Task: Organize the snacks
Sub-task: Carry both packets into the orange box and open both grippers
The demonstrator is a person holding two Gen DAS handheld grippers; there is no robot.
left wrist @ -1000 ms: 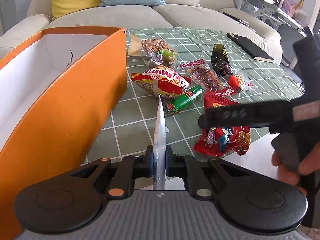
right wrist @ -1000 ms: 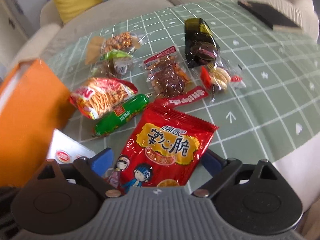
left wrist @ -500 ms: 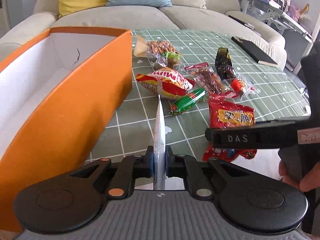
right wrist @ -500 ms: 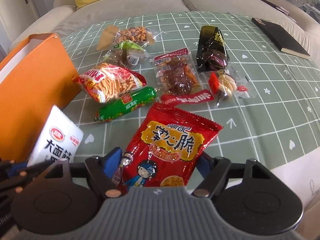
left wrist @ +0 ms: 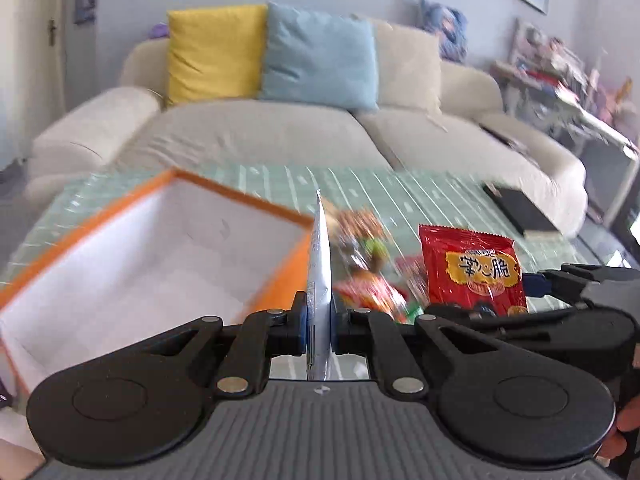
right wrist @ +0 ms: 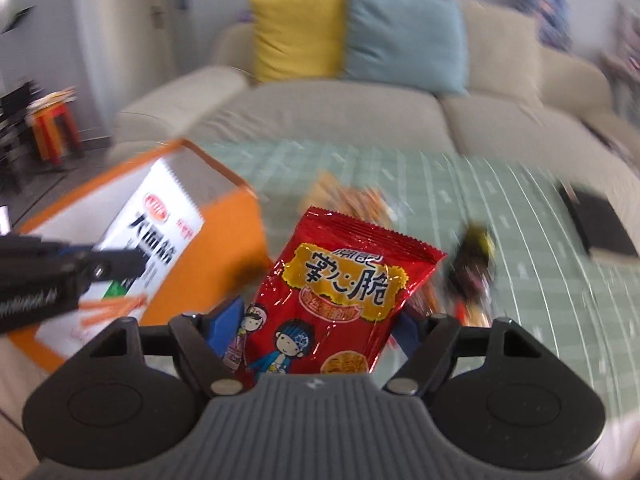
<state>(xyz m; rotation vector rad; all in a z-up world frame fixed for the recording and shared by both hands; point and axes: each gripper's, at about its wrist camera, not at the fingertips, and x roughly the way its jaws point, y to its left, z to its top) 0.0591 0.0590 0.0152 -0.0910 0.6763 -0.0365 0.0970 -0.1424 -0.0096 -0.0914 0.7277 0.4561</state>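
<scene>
The left claw (left wrist: 319,330) is pressed together on the bottom edge of a thin white packet (left wrist: 319,264), which stands edge-on and upright between its pads, lifted just right of the orange box (left wrist: 240,200). The right claw (right wrist: 320,332) pinches the lower part of a red snack bag (right wrist: 344,296) across its width, the bag standing up over the tabletop (right wrist: 520,280). Both packs look light, soft and crinkly, with slick foil or film that could slip or crush, so a hold on the flat sealed edge seems safest, and the contents of the red one are likely brittle. The open, white-lined box sits to the left, near both packs. The other snacks (left wrist: 360,240) lie blurred on the green checked cloth beyond, with the sofa (left wrist: 280,136) far behind
</scene>
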